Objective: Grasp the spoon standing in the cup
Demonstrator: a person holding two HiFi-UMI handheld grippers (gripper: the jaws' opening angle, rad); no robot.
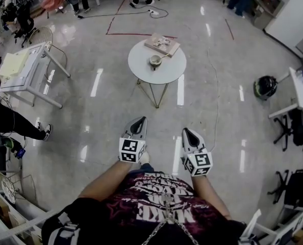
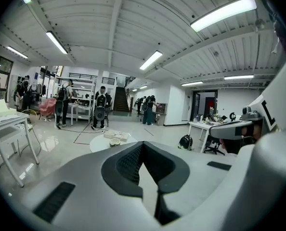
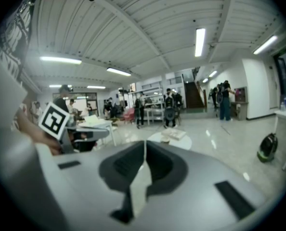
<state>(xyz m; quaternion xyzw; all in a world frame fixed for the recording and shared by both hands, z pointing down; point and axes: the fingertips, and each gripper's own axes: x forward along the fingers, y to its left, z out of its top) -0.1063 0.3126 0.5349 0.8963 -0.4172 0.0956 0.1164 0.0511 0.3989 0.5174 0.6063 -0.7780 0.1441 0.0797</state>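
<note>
We see the cup (image 1: pixel 155 60) on the round white counter (image 1: pixel 141 71), near its middle, with what looks like the spoon (image 1: pixel 165 56) leaning out of it beside the book (image 1: pixel 162 44) at the counter's far edge. Our left gripper (image 1: pixel 140 120) and right gripper (image 1: pixel 186 131) hang well short of the counter, each with jaws together on nothing.

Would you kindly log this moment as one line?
left gripper: shut, empty | right gripper: shut, empty | slim spoon in pale cup on round white table: untouched
</note>
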